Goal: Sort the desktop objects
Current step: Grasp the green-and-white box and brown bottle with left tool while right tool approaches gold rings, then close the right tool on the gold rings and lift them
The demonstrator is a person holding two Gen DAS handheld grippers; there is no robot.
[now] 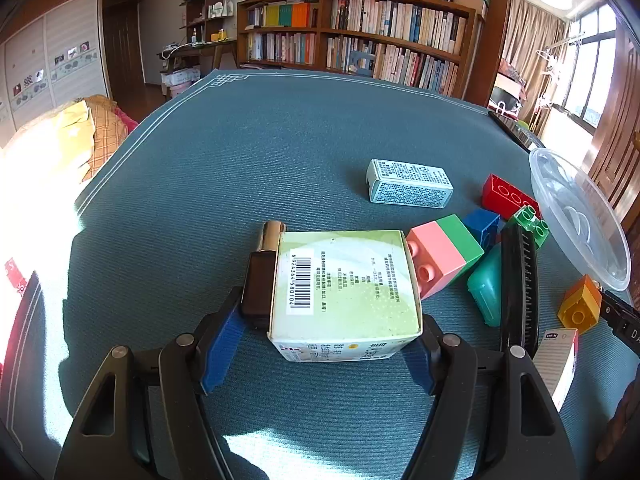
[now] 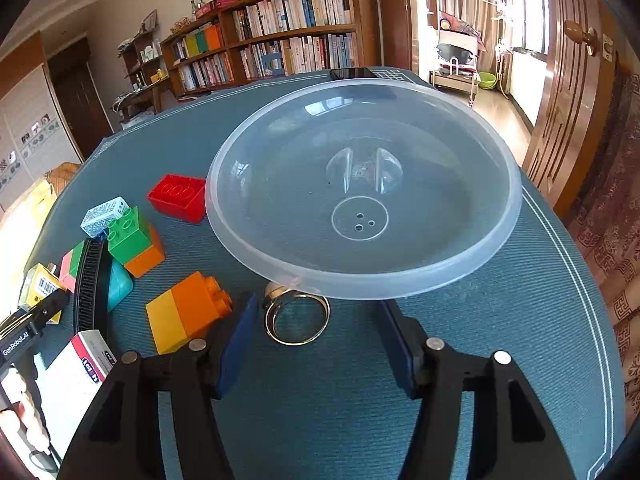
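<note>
Green box (image 1: 344, 288) flat between jaws

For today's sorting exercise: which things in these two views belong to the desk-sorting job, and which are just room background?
Part of the job:
- green box between the left tool's fingers
- metal ring ahead of the right tool
- clear bowl
- building bricks, e.g. orange-yellow brick
- black comb
- small printed box

Background only:
- bookshelf
- wooden door
- curtains

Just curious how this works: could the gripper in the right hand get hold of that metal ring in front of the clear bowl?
Probably yes. The metal ring lies just ahead of the right gripper, between its open fingers. Only the clear bowl rim overhangs the ring's far edge.
</note>
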